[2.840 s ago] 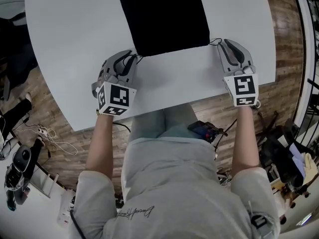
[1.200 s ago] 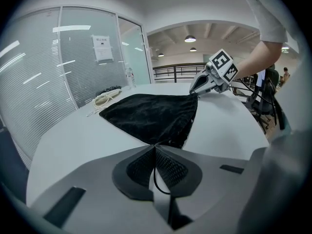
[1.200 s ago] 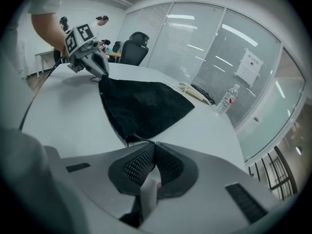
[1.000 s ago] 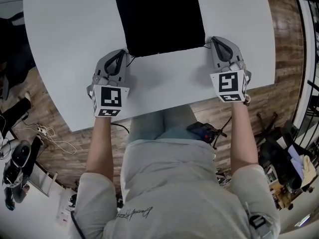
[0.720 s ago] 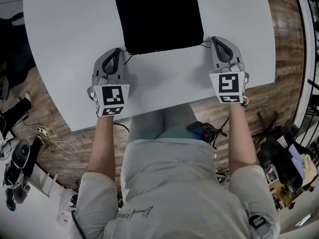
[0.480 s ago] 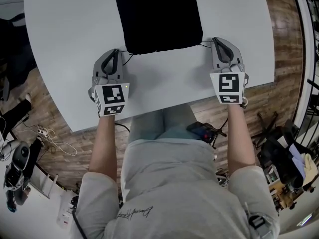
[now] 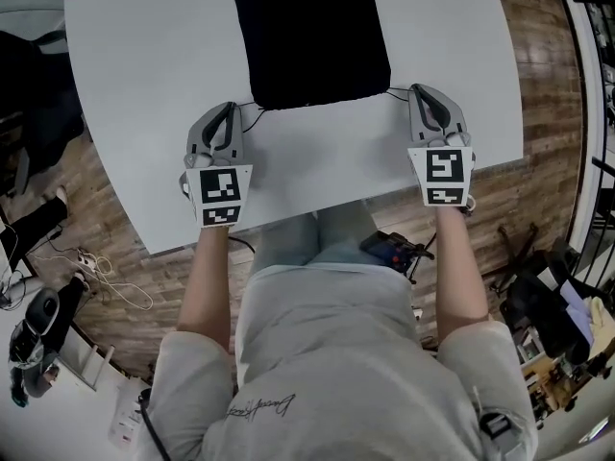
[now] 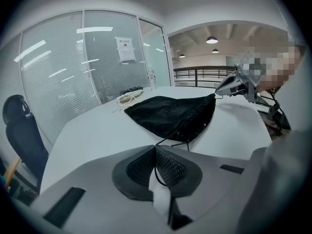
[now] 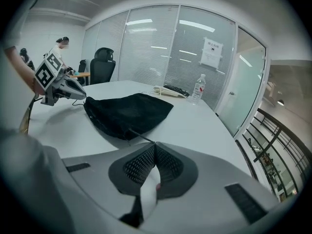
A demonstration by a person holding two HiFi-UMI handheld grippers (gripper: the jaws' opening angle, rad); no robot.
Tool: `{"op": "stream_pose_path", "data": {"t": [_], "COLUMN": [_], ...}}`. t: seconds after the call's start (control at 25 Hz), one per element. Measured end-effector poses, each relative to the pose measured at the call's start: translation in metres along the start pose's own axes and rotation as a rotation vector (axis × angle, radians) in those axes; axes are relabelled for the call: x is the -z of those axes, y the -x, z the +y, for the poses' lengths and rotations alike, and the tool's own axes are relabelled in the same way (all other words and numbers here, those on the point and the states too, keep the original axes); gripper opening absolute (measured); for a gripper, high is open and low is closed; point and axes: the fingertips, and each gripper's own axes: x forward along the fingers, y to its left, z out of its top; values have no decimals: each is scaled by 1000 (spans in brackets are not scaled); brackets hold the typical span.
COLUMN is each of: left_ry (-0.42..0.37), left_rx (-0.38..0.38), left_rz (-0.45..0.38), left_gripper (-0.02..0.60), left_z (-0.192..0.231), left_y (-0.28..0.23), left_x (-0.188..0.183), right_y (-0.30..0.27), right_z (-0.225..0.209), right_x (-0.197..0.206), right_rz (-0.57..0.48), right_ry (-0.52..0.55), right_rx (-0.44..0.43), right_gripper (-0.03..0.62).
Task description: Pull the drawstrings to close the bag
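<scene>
A black drawstring bag [image 7: 307, 36] lies flat on the white table [image 7: 144, 84], its mouth toward me. My left gripper [image 7: 228, 109] sits at the mouth's left corner, shut on the left drawstring [image 8: 168, 139], which runs taut from its pads to the bag [image 8: 170, 113]. At the mouth's right corner my right gripper [image 7: 421, 91] is shut on the right drawstring [image 9: 140, 137], which leads to the bag [image 9: 129, 111]. Each gripper shows in the other's view: the right gripper [image 8: 234, 84] and the left gripper [image 9: 61, 87]. The mouth's edge looks slightly gathered.
A coil of pale cable [image 8: 127, 97] and a water bottle [image 9: 197, 89] stand beyond the bag's far end. Office chairs [image 9: 103, 62] stand by the glass walls. The table's near edge [image 7: 288, 221] is just behind my grippers.
Both grippers have rolled from tilted to upright while still shut on the strings. The bag's near edge has rounded and narrowed a little.
</scene>
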Motion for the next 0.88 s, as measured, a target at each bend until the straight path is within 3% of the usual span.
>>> {"op": "stream_pose_path", "data": {"t": [0.56, 0.88], "left_ry": [-51, 12], "left_rx": [-29, 24], "left_rz": [-102, -141], "left_gripper": [17, 15], "left_z": [8, 11], "left_y": [52, 70], "left_x": [-55, -75], "right_y": [52, 71], "right_z": [-13, -21], "right_x": [-29, -44], "right_rz": [-48, -68], "right_ry": [-52, -48], "right_rx": [17, 27], "right_gripper": [25, 25]}}
